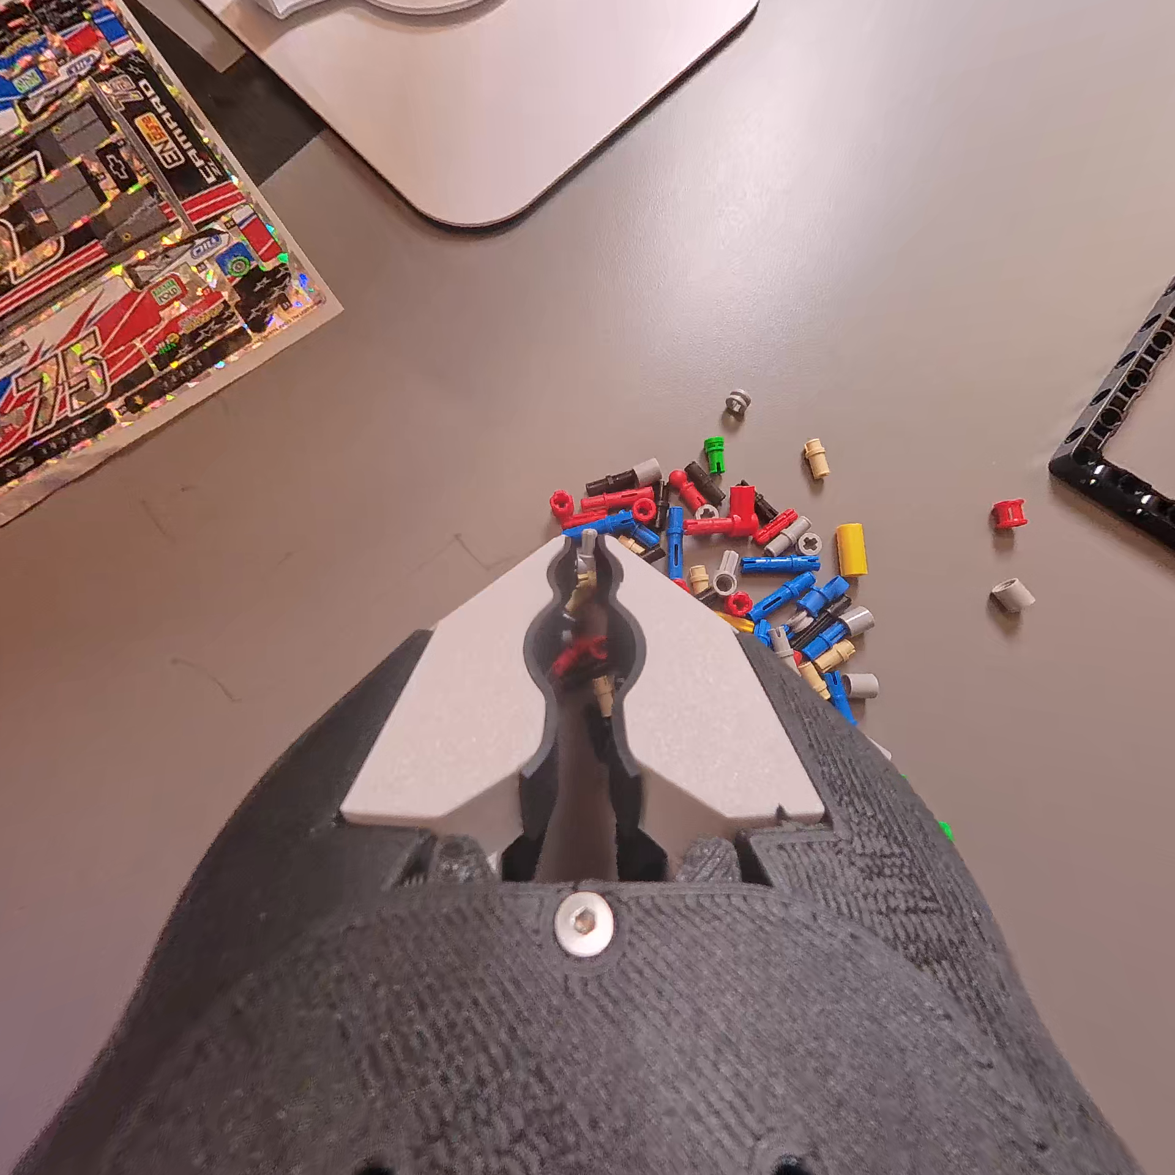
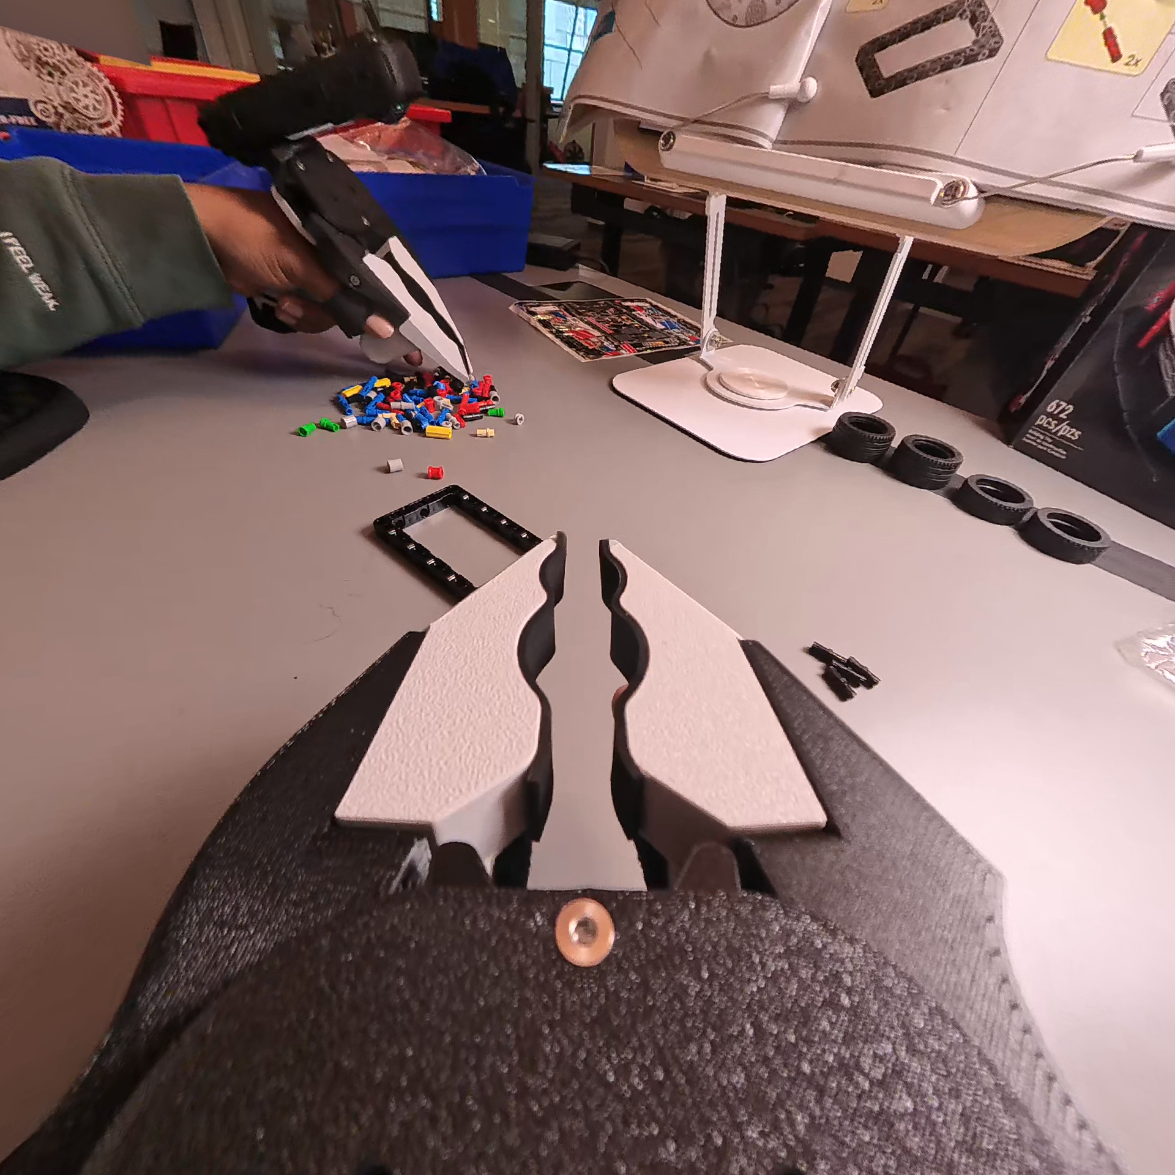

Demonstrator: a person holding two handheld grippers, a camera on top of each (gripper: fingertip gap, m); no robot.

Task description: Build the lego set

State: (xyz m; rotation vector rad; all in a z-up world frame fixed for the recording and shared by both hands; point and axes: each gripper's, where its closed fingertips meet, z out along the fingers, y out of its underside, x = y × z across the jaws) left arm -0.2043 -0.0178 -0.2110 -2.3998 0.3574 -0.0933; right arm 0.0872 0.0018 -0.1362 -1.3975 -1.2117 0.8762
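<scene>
A pile of small coloured pins and connectors (image 1: 731, 559) lies on the grey table; it also shows in the right wrist view (image 2: 419, 407). My left gripper (image 1: 588, 540) points down at the pile's left edge, its tips shut on a small grey pin (image 1: 588, 552). In the right wrist view a hand holds it (image 2: 467, 375) over the pile. A black rectangular frame (image 2: 445, 540) lies just beyond my right gripper (image 2: 583, 543), which is open, empty and low over the table. The frame's corner shows in the left wrist view (image 1: 1132, 445).
A few black pins (image 2: 842, 671) lie right of my right gripper. Several tyres (image 2: 992, 499) line the right side by a set box (image 2: 1093, 407). A white stand (image 2: 750, 400) holds the instruction booklet (image 2: 954, 76). A sticker sheet (image 1: 127, 254) and blue bins (image 2: 445, 203) lie beyond.
</scene>
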